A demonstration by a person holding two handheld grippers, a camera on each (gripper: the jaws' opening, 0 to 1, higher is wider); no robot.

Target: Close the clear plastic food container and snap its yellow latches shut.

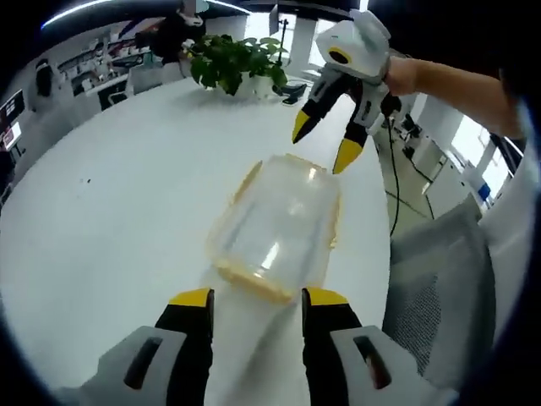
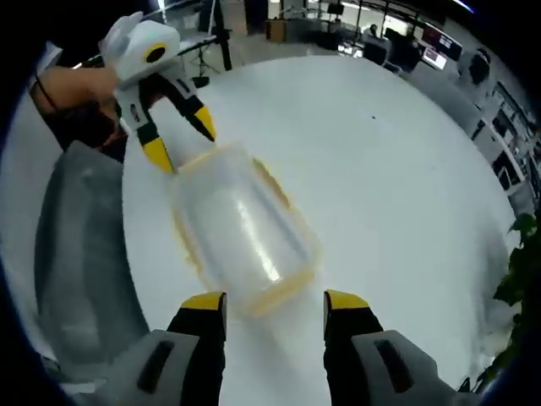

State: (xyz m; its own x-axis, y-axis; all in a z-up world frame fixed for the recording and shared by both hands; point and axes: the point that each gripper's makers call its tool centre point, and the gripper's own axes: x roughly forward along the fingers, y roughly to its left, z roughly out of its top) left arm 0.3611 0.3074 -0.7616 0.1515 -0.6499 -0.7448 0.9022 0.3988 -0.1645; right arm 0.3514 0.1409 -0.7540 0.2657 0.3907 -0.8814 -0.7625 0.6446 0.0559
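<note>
A clear plastic food container (image 1: 275, 228) (image 2: 241, 233) with yellow edging and latches lies on the white round table (image 1: 101, 220) (image 2: 397, 169), its lid on top. My left gripper (image 1: 256, 298) is open, its yellow-tipped jaws just short of the container's near end. My right gripper (image 2: 275, 302) is open too, its jaws straddling the opposite end. Each gripper shows in the other's view beyond the container: the right gripper (image 1: 324, 148) and the left gripper (image 2: 182, 139), both with jaws spread and tips close to the container's far rim.
A grey chair (image 1: 439, 279) (image 2: 80, 254) stands at the table's edge beside the container. A potted green plant (image 1: 237, 63) sits at the table's far side, its leaves (image 2: 520, 271) also in the right gripper view. Office desks and monitors fill the background.
</note>
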